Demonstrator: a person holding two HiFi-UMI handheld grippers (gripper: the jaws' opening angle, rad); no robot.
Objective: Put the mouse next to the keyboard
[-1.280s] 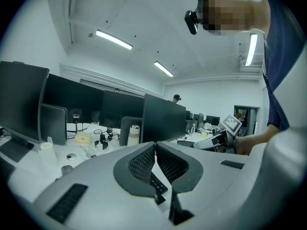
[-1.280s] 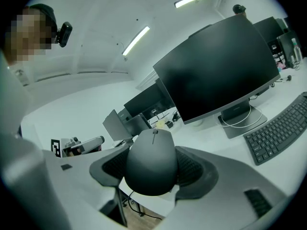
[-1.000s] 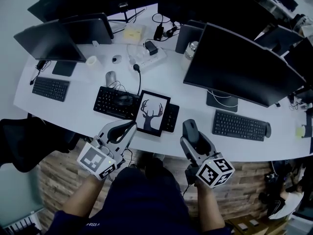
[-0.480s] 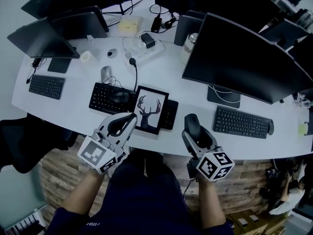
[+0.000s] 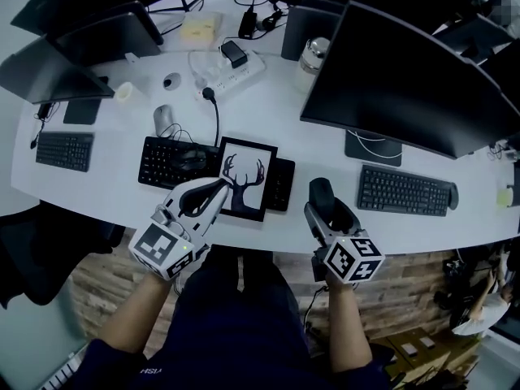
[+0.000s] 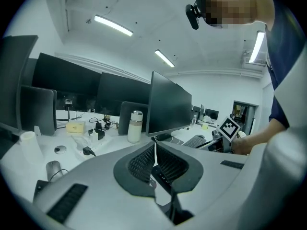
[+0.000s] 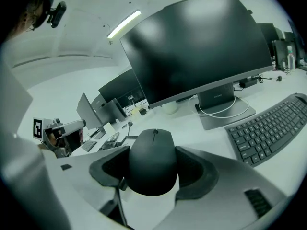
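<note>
1. Leftward first: the left gripper point(image 5: 201, 200) hangs at the near edge of the desk point(image 5: 268, 120). It is in front of the middle keyboard point(image 5: 172, 162), which has a framed deer picture point(image 5: 244, 177) lying on it. Jaws pressed together, nothing between them. Idle.
2. The right gripper point(image 5: 323, 208) is clamped on the black mouse point(image 7: 152, 159), one pad on each side. The mouse sits at the desk's near edge; can't tell if it touches the surface.
3. The right keyboard point(image 7: 268, 128) is near the mouse's right, below the big monitor point(image 5: 406, 80). Bare desk lies between them.
4. Step in hand, as I read it: carrying the mouse to its spot. Which keyboard is meant is unclear.
5. Next move calls for lowering the mouse flat beside a keyboard's end, then parting the jaws.
</note>
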